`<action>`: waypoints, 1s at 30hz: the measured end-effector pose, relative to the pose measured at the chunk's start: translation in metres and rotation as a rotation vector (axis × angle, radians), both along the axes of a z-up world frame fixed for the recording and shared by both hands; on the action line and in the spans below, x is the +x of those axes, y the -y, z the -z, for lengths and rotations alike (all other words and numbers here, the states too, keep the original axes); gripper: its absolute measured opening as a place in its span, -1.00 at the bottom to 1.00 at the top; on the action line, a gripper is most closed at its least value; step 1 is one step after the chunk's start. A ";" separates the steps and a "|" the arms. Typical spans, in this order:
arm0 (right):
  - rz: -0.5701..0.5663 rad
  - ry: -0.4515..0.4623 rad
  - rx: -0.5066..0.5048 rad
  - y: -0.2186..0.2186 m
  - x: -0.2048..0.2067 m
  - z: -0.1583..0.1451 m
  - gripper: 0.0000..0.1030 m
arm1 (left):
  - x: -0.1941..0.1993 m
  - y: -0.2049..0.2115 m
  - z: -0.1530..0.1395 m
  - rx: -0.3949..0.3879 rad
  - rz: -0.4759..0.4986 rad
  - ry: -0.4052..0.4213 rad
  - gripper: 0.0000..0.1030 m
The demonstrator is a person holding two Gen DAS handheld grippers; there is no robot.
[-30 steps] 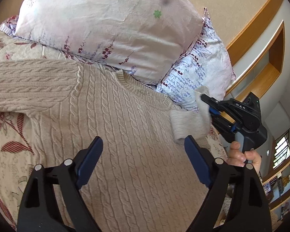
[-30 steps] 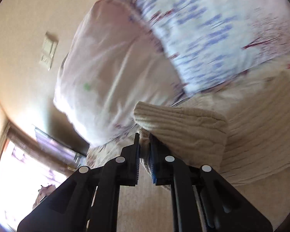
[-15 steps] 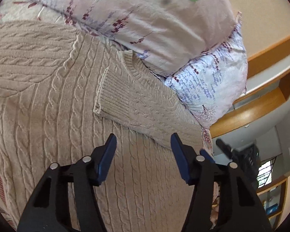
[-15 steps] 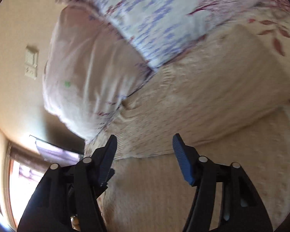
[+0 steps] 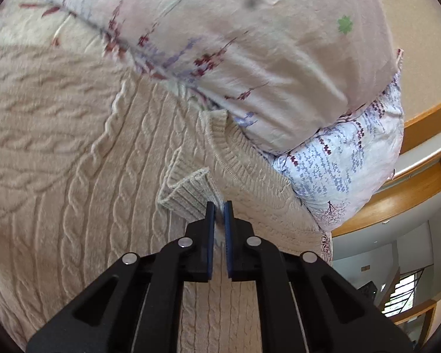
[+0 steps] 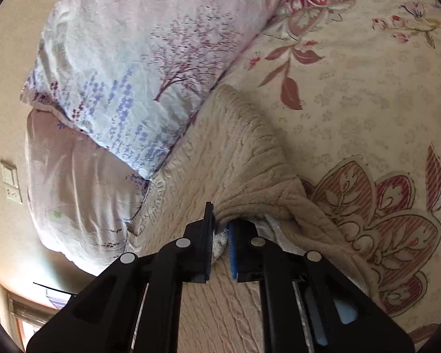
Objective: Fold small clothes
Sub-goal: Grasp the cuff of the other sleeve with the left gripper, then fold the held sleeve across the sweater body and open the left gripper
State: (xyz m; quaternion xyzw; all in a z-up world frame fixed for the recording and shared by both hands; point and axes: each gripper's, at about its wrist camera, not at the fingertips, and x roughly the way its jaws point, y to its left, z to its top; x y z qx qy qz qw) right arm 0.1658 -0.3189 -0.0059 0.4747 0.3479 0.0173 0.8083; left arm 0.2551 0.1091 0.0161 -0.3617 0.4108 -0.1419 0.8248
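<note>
Left wrist view, left hand-held gripper (image 5: 219, 206) clamped on sweater (image 5: 73, 176) cuff (image 5: 188, 197), right hand-held gripper (image 6: 220, 223) clamping its folded edge

Sweater (image 5: 73, 176) lies spread flat on the bed (image 6: 367, 88), neckline (image 5: 229, 153) against the two pillows (image 5: 250, 58) stacked at the head, upper pillow resting on the lower pillow (image 5: 347, 164); wall (image 5: 420, 44) behind them. Sleeve cuff (image 5: 188, 197) lies folded across the sweater's chest just below the neckline, with the left gripper (image 5: 219, 209) at its edge, fingers (image 5: 210, 226) either side of the knit. In the right wrist view the right gripper (image 6: 220, 226) sits at the sweater's raised side edge (image 6: 250, 182), pillows to its left, bare bed to its right.
</note>
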 end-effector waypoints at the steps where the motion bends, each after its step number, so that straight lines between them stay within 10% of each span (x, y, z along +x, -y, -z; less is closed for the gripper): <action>1: -0.007 0.017 -0.030 -0.004 -0.001 -0.005 -0.82 | -0.001 -0.003 -0.006 0.020 -0.003 0.026 -0.92; 7: -0.035 -0.027 -0.083 -0.014 -0.001 0.002 -0.82 | -0.014 -0.035 -0.004 0.167 -0.099 0.039 -1.00; 12: -0.046 -0.048 -0.087 -0.019 0.000 0.009 -0.83 | -0.019 -0.047 0.016 0.003 -0.043 -0.040 -1.00; 18: -0.052 -0.056 -0.079 -0.018 0.001 0.010 -0.82 | -0.034 -0.032 0.017 -0.135 0.041 -0.061 -0.10; 23: -0.051 -0.056 -0.089 -0.019 0.001 0.008 -0.82 | -0.022 -0.005 0.021 -0.117 0.032 -0.095 -0.23; 26: -0.057 -0.044 -0.113 -0.021 0.001 0.005 -0.82 | -0.009 -0.002 0.025 -0.088 -0.006 -0.101 -0.86; 30: -0.073 -0.003 -0.147 -0.026 -0.001 -0.008 -0.83 | -0.011 -0.006 0.013 -0.038 -0.010 -0.025 -0.89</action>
